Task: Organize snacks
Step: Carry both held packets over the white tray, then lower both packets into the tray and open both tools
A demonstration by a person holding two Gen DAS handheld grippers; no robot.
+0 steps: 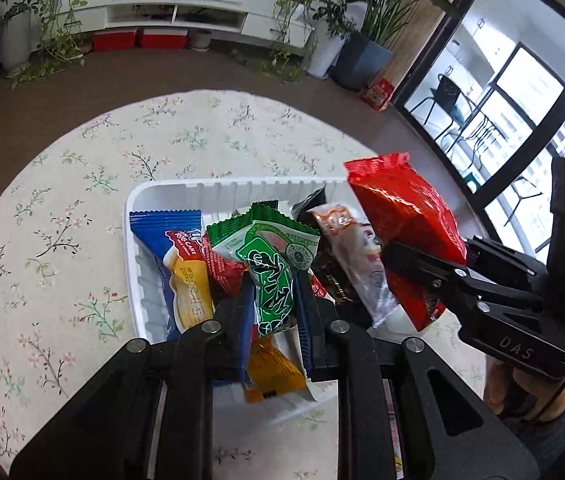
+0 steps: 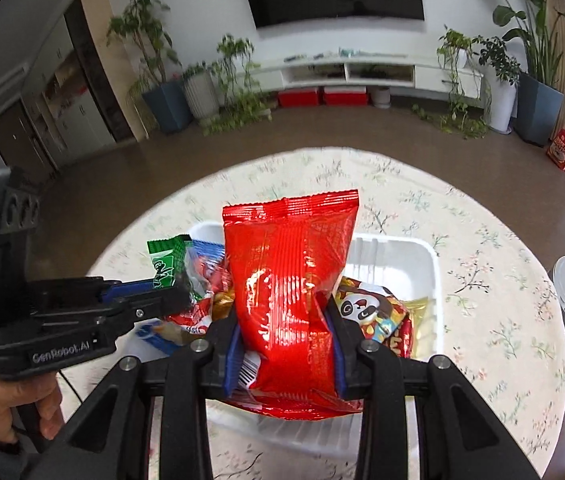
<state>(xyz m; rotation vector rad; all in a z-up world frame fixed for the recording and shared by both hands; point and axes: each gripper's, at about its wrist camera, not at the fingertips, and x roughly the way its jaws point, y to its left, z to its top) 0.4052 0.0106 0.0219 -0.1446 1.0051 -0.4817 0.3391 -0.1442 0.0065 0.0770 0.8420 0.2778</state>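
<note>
Grippers, two — left gripper (image 1: 273,300) clamps one green packet (image 1: 272,264), right gripper (image 2: 286,340) one red bag (image 2: 290,280) — above one white tray (image 1: 218,190).

So from the right wrist cam, the right gripper (image 2: 288,330) has its blue pads squeezed on a big red snack bag (image 2: 294,280), held upright over the white tray (image 2: 428,272) on the round floral tablecloth (image 2: 482,280). Off to the left, the left gripper (image 2: 174,290), with a hand (image 2: 6,396) on its handle, is pinching a green packet (image 2: 166,262) above the tray. A panda-print pack (image 2: 370,310) and a gold one (image 2: 418,308) lie in the tray's right side
</note>
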